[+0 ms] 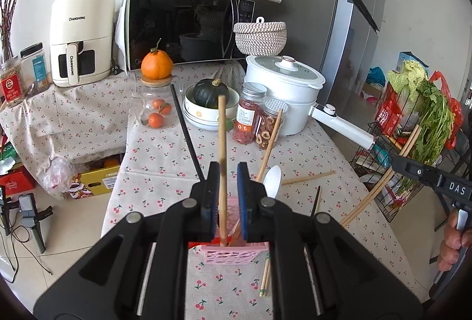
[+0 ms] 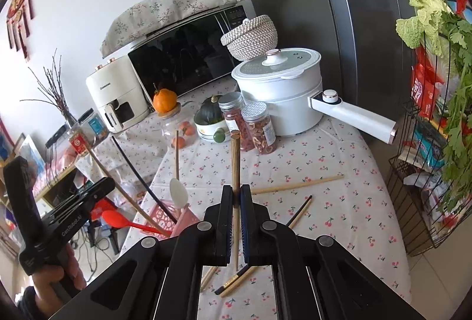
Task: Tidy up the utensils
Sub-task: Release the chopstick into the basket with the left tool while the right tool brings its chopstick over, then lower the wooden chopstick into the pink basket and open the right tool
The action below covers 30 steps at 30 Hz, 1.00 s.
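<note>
While the pink basket point(image 1: 236, 256) holds chopsticks point(image 1: 221, 166), right hand-held gripper point(image 2: 236, 196) clamps one.

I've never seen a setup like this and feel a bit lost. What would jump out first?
Probably the right hand-held gripper, clamped on a wooden chopstick standing nearly upright above the cherry-print tablecloth. Next, the pink basket at the near table edge, already bristling with chopsticks and a white spoon, with the left hand-held gripper over it. Behind, a big white pot by the microwave.

Right gripper point(image 2: 236, 203) clamped on upright wooden chopstick point(image 2: 235, 166) above cherry-print tablecloth point(image 2: 339, 202).
</note>
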Each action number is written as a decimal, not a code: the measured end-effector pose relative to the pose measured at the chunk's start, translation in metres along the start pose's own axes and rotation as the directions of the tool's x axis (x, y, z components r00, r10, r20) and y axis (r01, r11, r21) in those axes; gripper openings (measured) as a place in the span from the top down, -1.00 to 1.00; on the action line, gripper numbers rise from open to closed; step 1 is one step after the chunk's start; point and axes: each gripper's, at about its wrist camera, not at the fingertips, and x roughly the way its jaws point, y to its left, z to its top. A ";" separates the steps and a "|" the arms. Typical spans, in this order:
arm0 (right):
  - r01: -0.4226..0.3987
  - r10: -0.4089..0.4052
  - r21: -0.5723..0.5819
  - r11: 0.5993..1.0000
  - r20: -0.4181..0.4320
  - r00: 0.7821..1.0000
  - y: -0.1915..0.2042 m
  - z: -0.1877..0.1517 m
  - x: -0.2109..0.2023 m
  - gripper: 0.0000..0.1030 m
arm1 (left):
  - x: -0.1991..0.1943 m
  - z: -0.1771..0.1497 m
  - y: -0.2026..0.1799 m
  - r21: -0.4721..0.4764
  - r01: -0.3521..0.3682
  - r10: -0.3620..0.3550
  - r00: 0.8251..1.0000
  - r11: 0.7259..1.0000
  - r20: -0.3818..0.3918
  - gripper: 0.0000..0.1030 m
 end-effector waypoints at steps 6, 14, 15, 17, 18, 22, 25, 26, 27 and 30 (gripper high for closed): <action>-0.050 0.051 -0.030 0.998 0.037 0.998 0.017 0.006 -0.014 0.91 | -0.013 0.000 0.002 -0.020 0.012 -0.012 1.000 1.000 -0.013 -0.24; -0.126 0.132 -0.059 0.990 0.118 0.984 0.047 0.016 -0.032 0.91 | -0.029 -0.012 0.021 -0.069 0.011 -0.017 0.996 0.998 -0.088 -0.74; -0.135 0.142 -0.061 0.989 0.126 0.982 0.051 0.017 -0.033 0.91 | -0.030 -0.015 0.023 -0.068 0.008 -0.014 0.995 0.998 -0.096 -0.78; -0.152 0.160 -0.067 0.986 0.143 0.977 0.058 0.018 -0.034 0.91 | -0.032 -0.021 0.028 -0.060 -0.001 -0.005 0.994 0.998 -0.114 -0.79; -0.158 0.167 -0.071 0.985 0.151 0.974 0.061 0.019 -0.033 0.91 | -0.033 -0.024 0.030 -0.055 -0.007 0.000 0.992 0.998 -0.123 -0.79; -0.166 0.178 -0.081 0.983 0.174 0.968 0.074 0.021 -0.024 0.91 | -0.030 -0.035 0.041 -0.032 -0.035 0.029 0.987 0.999 -0.159 -0.80; -0.148 0.161 -0.089 0.985 0.163 0.973 0.081 0.021 -0.010 0.90 | -0.026 -0.040 0.048 -0.032 -0.053 0.046 0.982 0.998 -0.185 -0.80; -0.139 0.152 -0.091 0.986 0.155 0.976 0.082 0.021 -0.004 0.90 | -0.024 -0.041 0.049 -0.032 -0.059 0.052 0.980 0.998 -0.192 -0.80; -0.129 0.142 -0.092 0.987 0.145 0.979 0.084 0.020 0.002 0.90 | -0.023 -0.043 0.049 -0.031 -0.063 0.056 0.979 0.998 -0.196 -0.80; -0.111 0.120 -0.096 0.989 0.091 0.989 0.086 0.017 0.024 0.90 | -0.020 -0.045 0.047 -0.022 -0.066 0.060 0.977 0.998 -0.205 -0.80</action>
